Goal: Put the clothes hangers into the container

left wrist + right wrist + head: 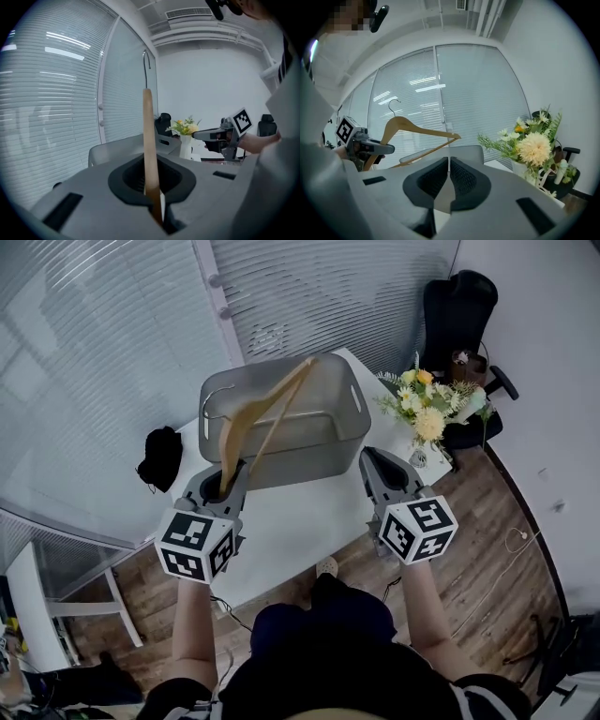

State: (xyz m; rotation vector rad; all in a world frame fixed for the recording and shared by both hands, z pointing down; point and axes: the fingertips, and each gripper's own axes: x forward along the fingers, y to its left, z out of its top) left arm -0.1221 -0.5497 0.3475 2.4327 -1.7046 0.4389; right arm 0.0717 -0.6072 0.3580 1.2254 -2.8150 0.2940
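A wooden clothes hanger [258, 413] with a metal hook is held up over the grey plastic container [352, 390] on the white table [300, 517]. My left gripper [223, 486] is shut on one end of the hanger's arm, near the container's front left corner. In the left gripper view the wooden arm [149, 140] rises straight up out of the left gripper [157, 206]. My right gripper [375, 457] hovers in front of the container's right end, shut and empty. In the right gripper view the right gripper [449, 161] faces the hanger [408, 126] and the container [464, 152].
A vase of yellow and white flowers [427, 413] stands at the table's right end, close to my right gripper. A black bundle [161, 457] lies at the table's left edge. A black office chair [459, 310] stands behind the flowers. Window blinds run along the far side.
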